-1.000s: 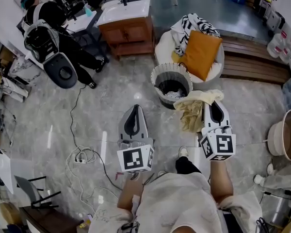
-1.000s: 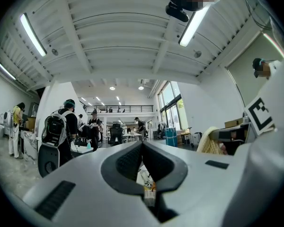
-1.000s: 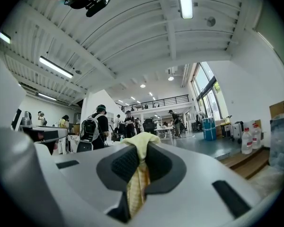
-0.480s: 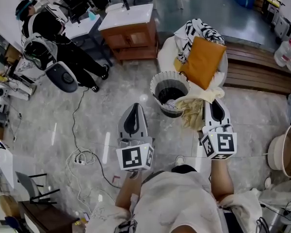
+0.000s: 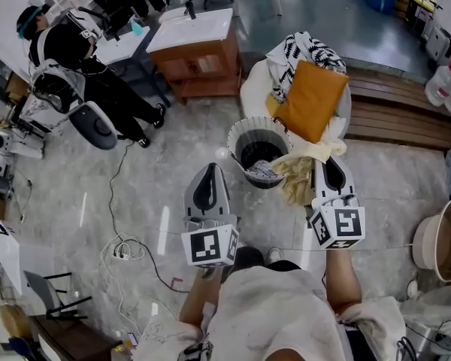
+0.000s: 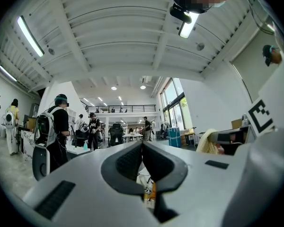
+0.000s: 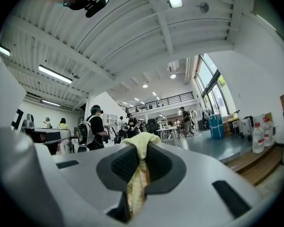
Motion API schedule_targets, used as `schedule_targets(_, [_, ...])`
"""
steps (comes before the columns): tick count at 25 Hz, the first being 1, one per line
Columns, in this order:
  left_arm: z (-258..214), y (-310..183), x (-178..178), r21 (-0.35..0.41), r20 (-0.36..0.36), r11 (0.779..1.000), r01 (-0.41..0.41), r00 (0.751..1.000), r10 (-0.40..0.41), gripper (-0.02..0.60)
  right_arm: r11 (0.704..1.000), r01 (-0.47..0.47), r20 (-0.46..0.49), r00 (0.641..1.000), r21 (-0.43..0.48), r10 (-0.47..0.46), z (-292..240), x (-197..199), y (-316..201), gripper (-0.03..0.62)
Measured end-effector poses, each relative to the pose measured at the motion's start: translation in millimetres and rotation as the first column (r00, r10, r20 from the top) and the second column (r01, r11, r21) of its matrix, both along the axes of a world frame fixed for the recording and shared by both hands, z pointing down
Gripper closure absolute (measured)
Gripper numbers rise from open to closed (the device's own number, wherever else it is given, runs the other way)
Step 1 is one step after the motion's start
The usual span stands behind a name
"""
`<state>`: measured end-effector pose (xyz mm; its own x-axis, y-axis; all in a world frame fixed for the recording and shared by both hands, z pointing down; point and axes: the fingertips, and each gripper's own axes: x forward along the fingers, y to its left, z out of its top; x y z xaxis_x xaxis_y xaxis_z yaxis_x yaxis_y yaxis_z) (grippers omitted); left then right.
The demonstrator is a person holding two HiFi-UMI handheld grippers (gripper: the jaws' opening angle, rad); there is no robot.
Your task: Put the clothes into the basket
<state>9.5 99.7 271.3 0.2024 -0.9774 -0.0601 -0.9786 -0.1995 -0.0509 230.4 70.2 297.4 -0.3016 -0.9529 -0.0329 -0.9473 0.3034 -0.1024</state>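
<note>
The fingers of your right gripper [image 5: 332, 170] pinched a pale yellow cloth [image 5: 299, 173] just beside the grey ribbed round basket [image 5: 236, 134], not yet dropped in; your left gripper [image 5: 208, 177] had its fingers together, empty

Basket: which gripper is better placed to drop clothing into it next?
Right. The right gripper is shut on the yellow cloth, which hangs right beside the basket rim. The left gripper is shut with nothing between its jaws.

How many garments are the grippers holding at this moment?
1: a pale yellow garment clamped in the right gripper. The left gripper is shut on nothing. None looks hidden.
</note>
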Motion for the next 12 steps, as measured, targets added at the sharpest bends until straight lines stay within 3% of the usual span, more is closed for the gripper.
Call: schedule_targets(12, [18, -104, -30, -0.001, -0.019, 0.999, -0.038, 0.999, 0.038, 0.577, 1.0, -0.023, -0.042, 0.999, -0.003, 0.023, 8, -34, -91, 0.582])
